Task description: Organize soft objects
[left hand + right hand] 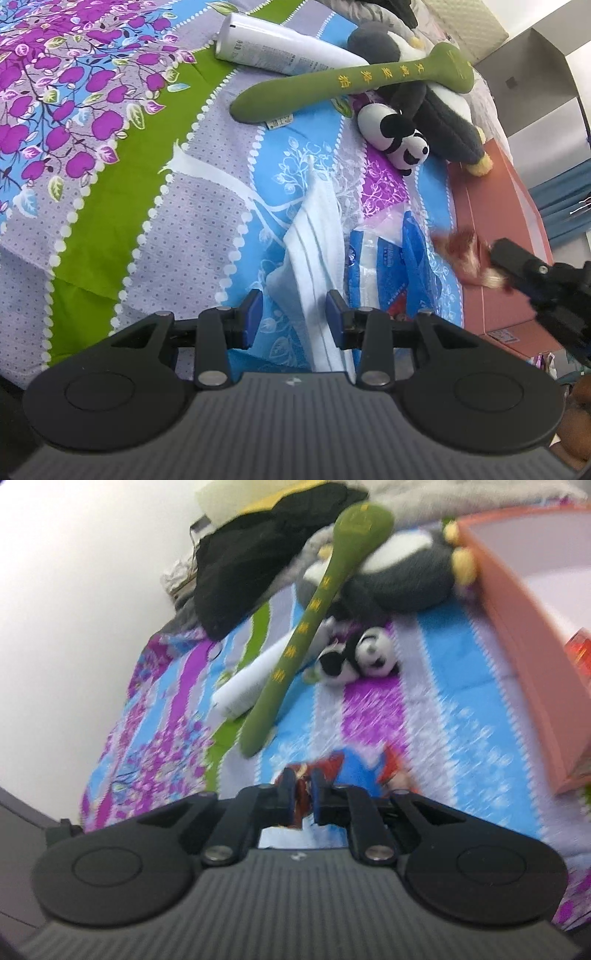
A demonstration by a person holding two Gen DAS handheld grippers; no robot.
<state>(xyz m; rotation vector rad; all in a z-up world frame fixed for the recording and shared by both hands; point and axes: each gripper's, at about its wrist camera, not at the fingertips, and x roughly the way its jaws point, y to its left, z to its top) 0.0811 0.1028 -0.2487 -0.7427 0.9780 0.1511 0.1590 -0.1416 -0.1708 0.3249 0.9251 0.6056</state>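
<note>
My left gripper (294,318) is open just above a pale blue folded cloth (314,251) on the patterned bedspread (110,184). A blue plastic packet (384,266) lies right of the cloth. My right gripper (300,794) is shut on a small red-brown soft item (301,794); it also shows blurred in the left wrist view (465,258), by the orange box (495,236). A small panda plush (395,133), a big penguin plush (439,114) and a green plush stick (351,85) lie farther off.
A white spray can (273,48) lies behind the green stick. The orange box's wall (524,635) runs along the bed's right side. Dark clothing (258,554) is piled at the head of the bed by the wall.
</note>
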